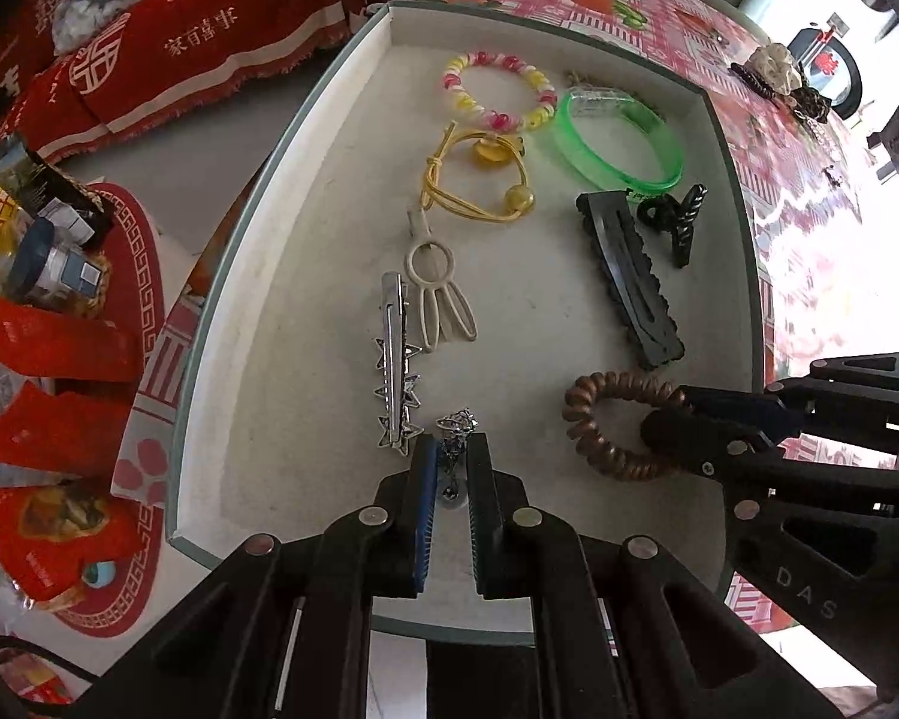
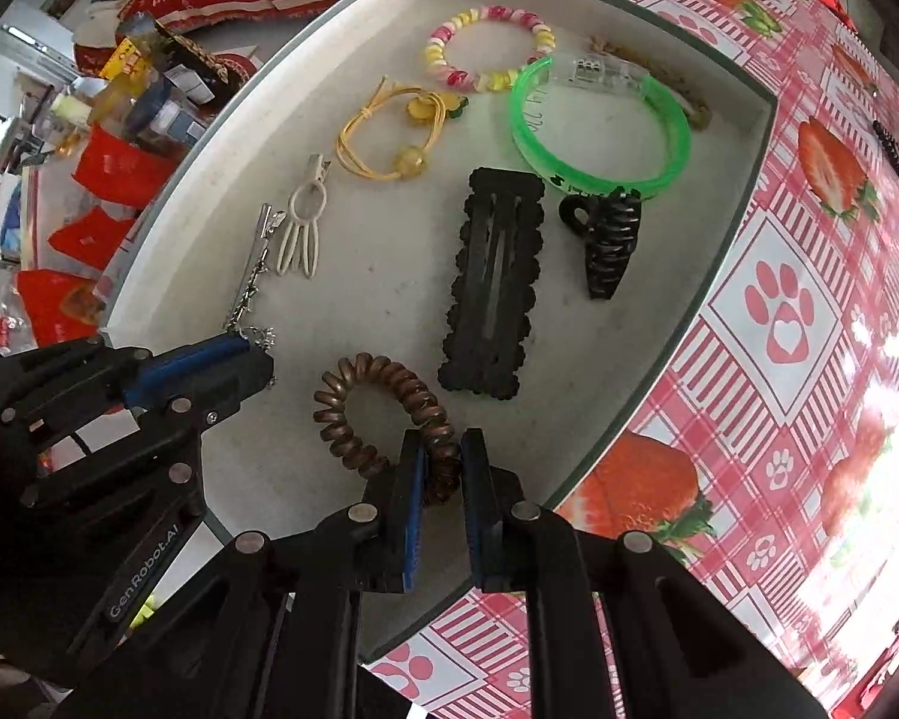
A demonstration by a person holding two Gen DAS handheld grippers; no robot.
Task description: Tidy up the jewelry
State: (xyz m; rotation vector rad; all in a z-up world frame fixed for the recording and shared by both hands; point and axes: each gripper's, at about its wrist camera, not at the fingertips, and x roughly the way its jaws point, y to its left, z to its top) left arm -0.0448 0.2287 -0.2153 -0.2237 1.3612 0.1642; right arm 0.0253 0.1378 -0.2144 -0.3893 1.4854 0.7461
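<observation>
Brown coiled-plastic hair tie and silver chain trinket, in shallow white tray.
Right gripper jaws closed on the coil's near arc; left gripper jaws closed on the trinket, just beside the spiked silver clip.

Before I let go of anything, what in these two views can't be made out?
- Silver chain: left wrist view, its lower part hidden between the left gripper fingers.
- Brown coil hair tie: right wrist view, near loop hidden inside the right gripper.
- Items beyond the tray: glare, too small.
</observation>
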